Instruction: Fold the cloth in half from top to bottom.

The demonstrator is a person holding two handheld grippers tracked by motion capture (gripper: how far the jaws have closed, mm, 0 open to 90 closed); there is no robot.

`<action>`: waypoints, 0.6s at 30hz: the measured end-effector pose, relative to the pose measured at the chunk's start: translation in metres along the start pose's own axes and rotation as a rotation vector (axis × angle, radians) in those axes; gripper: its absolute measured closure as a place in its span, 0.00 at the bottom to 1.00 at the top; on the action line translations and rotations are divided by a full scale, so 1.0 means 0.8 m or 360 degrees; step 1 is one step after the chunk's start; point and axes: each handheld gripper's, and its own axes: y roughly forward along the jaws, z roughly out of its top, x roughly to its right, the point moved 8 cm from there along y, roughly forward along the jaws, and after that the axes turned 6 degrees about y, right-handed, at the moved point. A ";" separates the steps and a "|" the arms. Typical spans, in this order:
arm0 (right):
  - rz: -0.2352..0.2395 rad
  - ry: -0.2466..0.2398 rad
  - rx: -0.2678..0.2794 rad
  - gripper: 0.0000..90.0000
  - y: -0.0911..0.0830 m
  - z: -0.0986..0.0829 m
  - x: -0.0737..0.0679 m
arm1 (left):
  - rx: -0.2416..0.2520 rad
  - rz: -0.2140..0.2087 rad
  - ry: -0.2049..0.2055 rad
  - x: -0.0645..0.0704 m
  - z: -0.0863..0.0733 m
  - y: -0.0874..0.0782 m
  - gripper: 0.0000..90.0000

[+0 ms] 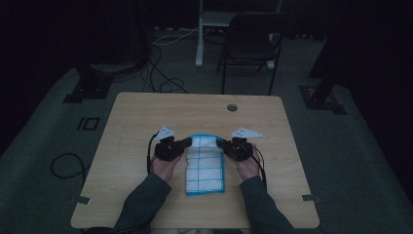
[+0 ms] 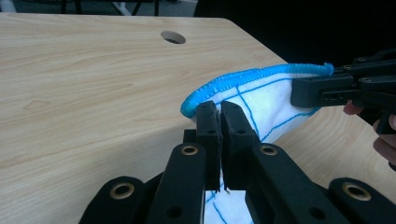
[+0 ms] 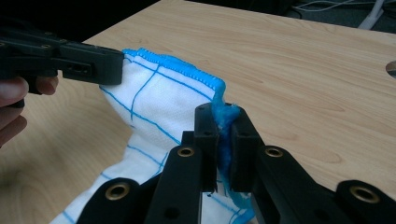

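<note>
Cloth long axis runs away from person; both grippers' fingers clamped on seemingly lifted far corners.

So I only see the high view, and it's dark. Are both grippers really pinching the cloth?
Observer: Yes. In the left gripper view, the left gripper has its jaws shut on the cloth, just below the blue stitched hem.
Operator: And the other one?
Observer: In the right gripper view, the right gripper is shut on the blue edge itself, which is bunched up between the jaws.
Operator: Is the cloth flat up there?
Observer: No. The held end is lifted off the table and sags between the two grippers.
</note>
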 end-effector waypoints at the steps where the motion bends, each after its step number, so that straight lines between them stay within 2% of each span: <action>1: 0.0001 -0.0002 0.0005 0.95 -0.002 -0.001 -0.002 | 0.0001 -0.0006 0.0003 0.002 0.000 -0.002 0.98; 10: 0.0022 -0.0031 -0.0002 0.95 -0.020 -0.019 -0.016 | -0.0003 -0.0046 0.0018 0.022 -0.012 -0.018 0.98; 13: 0.0034 -0.0020 -0.0012 0.95 -0.024 -0.032 -0.018 | -0.0029 -0.0062 0.0029 0.030 -0.029 -0.021 0.98; 18: 0.0047 -0.0008 -0.0042 0.94 -0.023 -0.049 -0.022 | -0.0054 -0.0072 0.0002 0.033 -0.047 -0.023 0.98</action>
